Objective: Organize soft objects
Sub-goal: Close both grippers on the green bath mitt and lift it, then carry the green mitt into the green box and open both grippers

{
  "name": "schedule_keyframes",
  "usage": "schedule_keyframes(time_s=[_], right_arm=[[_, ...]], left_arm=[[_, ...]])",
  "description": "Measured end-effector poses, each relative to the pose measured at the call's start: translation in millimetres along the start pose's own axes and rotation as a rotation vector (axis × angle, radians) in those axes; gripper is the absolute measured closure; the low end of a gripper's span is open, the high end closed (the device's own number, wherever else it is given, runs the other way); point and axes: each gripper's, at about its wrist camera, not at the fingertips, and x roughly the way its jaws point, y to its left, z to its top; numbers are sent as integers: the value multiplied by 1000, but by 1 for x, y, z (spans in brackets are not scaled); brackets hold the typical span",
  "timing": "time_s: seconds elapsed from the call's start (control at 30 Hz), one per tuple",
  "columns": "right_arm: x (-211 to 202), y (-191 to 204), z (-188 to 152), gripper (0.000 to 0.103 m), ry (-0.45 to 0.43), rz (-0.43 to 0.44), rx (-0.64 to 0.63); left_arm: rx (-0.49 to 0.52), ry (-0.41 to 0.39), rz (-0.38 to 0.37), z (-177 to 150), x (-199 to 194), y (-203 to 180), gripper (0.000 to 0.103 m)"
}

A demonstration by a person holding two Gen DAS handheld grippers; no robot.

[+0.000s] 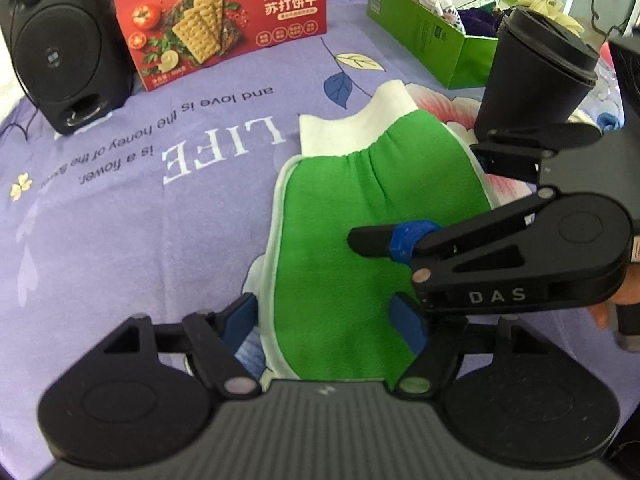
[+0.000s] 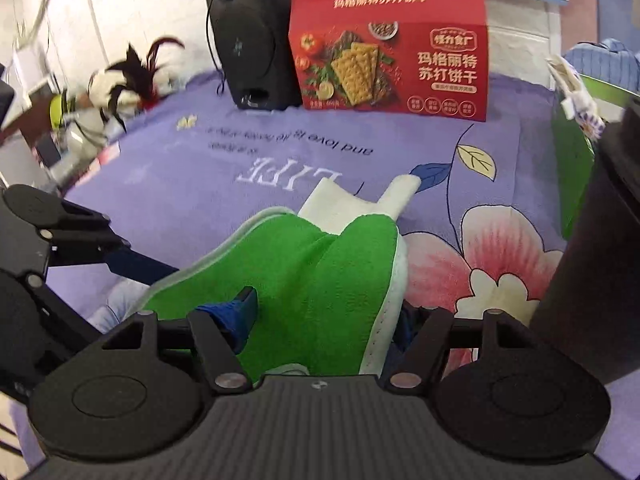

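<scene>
A green cloth with white trim lies on the purple printed bedspread. Its near end lies between my left gripper's blue-padded fingers, which stand apart on either side of it. My right gripper reaches in from the right, one finger lying on top of the cloth. In the right wrist view the cloth rises in a fold between the right gripper's fingers, which press on it. The left gripper shows at the left there.
A green open box holding soft items stands at the back right, a black cup beside it. A red cracker box and a black speaker stand at the back. A feathered toy lies far left.
</scene>
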Motion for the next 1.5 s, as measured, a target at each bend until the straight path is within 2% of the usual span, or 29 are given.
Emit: schedule_keyframes(time_s=[0.07, 0.1, 0.13, 0.17, 0.2, 0.23, 0.27, 0.3, 0.4, 0.47, 0.57, 0.67, 0.77, 0.9, 1.0, 1.13, 1.23, 1.27, 1.3, 1.33, 1.37, 1.4, 1.5], right_arm=[[1, -1, 0, 49, -3, 14, -9], [0, -1, -1, 56, -19, 35, -20], [-1, -3, -3, 63, -40, 92, -24], [-1, -4, -5, 89, -38, 132, -19], [-3, -2, -5, 98, -52, 131, -30], [-8, 1, -5, 101, -73, 137, -60], [-16, 3, -5, 103, -95, 152, -73], [-24, 4, -4, 103, -112, 171, -76], [-47, 8, -3, 103, -157, 188, -87], [-62, 4, -5, 103, -176, 205, -52], [-84, -5, -12, 103, -221, 220, -10], [-109, -16, -14, 103, -268, 229, 39], [-138, -26, -4, 103, -327, 206, 15], [-165, -57, 23, 103, -359, 127, 15], [-177, -97, 50, 103, -361, 76, 35], [-175, -158, 92, 103, -312, 24, 79], [-149, -208, 120, 103, -231, -19, 141], [-137, -224, 126, 99, -196, -24, 175], [-124, -239, 130, 98, -154, -30, 200], [-111, -251, 133, 97, -111, -49, 224], [-99, -261, 134, 97, -71, -84, 249], [-91, -268, 135, 96, -52, -106, 254], [-92, -281, 133, 95, -101, -171, 258]], left_arm=[[13, -6, 14, 0, 0, -3, 29], [11, -9, 18, 0, 0, -4, 29], [1, -5, 21, 0, 1, -5, 33], [-14, 0, 9, 0, 0, -5, 38], [-26, -3, 0, 1, -3, -7, 58], [-25, -9, 5, 1, -9, -12, 78], [-11, -19, 20, 0, -16, -20, 88], [0, -34, 20, -1, -23, -28, 90], [11, -73, 5, -3, -45, -48, 90], [36, -104, 18, -5, -59, -62, 90], [27, -113, -3, -2, -75, -74, 90], [48, -136, 16, 9, -91, -89, 90], [95, -183, 16, 33, -107, -107, 90], [209, -259, 17, 81, -122, -140, 89], [257, -282, 2, 134, -115, -158, 89], [295, -299, -6, 212, -83, -175, 88], [272, -265, -18, 268, -43, -173, 87], [259, -241, -26, 284, -28, -170, 86], [252, -219, -22, 298, -12, -169, 72], [239, -195, -12, 308, 4, -165, 45], [218, -178, 8, 315, 16, -162, 38], [200, -167, 24, 320, 27, -157, 39], [141, -138, 65, 324, 46, -142, 39]])
